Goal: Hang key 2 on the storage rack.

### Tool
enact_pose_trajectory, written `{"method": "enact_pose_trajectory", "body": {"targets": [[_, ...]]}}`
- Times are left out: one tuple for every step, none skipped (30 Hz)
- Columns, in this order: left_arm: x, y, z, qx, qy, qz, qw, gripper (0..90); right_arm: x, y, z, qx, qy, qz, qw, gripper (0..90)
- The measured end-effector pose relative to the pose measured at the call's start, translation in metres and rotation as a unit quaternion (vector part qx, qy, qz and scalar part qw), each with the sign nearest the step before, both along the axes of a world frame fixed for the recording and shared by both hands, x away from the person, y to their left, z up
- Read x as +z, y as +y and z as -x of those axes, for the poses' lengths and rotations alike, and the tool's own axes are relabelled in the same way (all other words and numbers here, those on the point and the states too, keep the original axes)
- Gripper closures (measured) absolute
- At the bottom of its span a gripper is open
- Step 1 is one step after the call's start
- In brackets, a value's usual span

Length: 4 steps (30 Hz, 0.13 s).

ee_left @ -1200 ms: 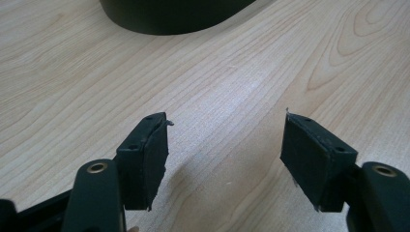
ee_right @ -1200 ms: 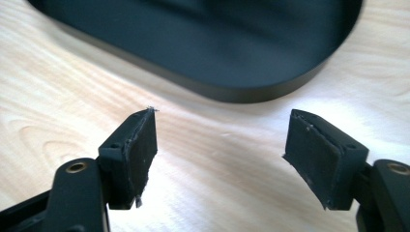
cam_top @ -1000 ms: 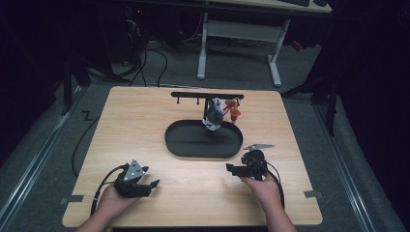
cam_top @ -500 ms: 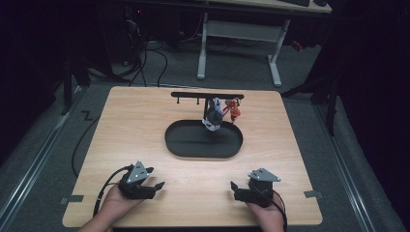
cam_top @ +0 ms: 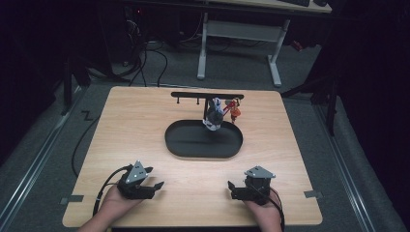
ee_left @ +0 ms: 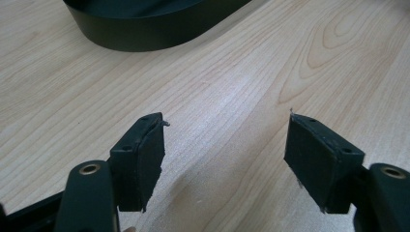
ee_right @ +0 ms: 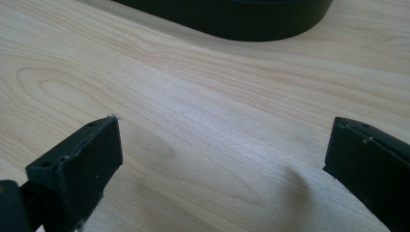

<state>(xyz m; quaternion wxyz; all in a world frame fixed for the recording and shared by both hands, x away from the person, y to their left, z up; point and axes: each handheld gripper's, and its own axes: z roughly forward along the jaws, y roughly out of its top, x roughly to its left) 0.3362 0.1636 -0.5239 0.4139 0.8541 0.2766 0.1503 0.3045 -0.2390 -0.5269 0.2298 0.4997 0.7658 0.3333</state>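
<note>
Hands rest at the near edge of the pale wooden worktop [cam_top: 145, 130], one at about seven o'clock and the other at about five. The left gripper [cam_top: 153, 186] sits with its fingers [ee_left: 140, 162] well apart and bare wood between them; they have just been opening a little further, with nothing held. The right gripper [cam_top: 233, 189] has changed more: a second ago it stood farther up the worktop at about four o'clock, just off the right end of the tray, and it now sits pulled back low beside the near edge, its fingers [ee_right: 80, 162] having just been opening to a wide spread, nothing between them. Past both, at the centre, lies the black oval tray [cam_top: 179, 145], which looks empty. Beyond it, at twelve o'clock, stands the slim black hanging rack [cam_top: 193, 95], and the small bundle of white, grey and red-orange trinkets [cam_top: 220, 113] hangs from its right part over the tray's far rim, as it did a second ago. I judge that the hanging work is done or paused: both hands are withdrawn, empty and well apart from the rack.
</note>
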Motion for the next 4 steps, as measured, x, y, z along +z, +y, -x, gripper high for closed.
{"method": "enact_pose_trajectory", "body": {"targets": [[0.0005,0.0003,0.0002,0.000,-0.002,0.001,1.0000,30.9,0.0011,-0.0010,0.0003,-0.005,-0.004,-0.002,1.0000,0.0],[0.0009,0.0005,0.0002,0.000,-0.002,0.001,1.0000,30.8,0.0019,-0.0023,0.0006,-0.007,-0.004,-0.005,1.0000,0.0],[0.0017,0.0005,-0.0001,0.001,-0.003,0.003,1.0000,30.7,0.0023,-0.0033,0.0008,-0.009,-0.006,-0.005,0.9999,0.0],[0.0022,0.0005,-0.0005,0.001,-0.003,0.005,1.0000,30.5,0.0029,-0.0050,0.0015,-0.013,-0.006,-0.007,0.9999,0.0]]}}
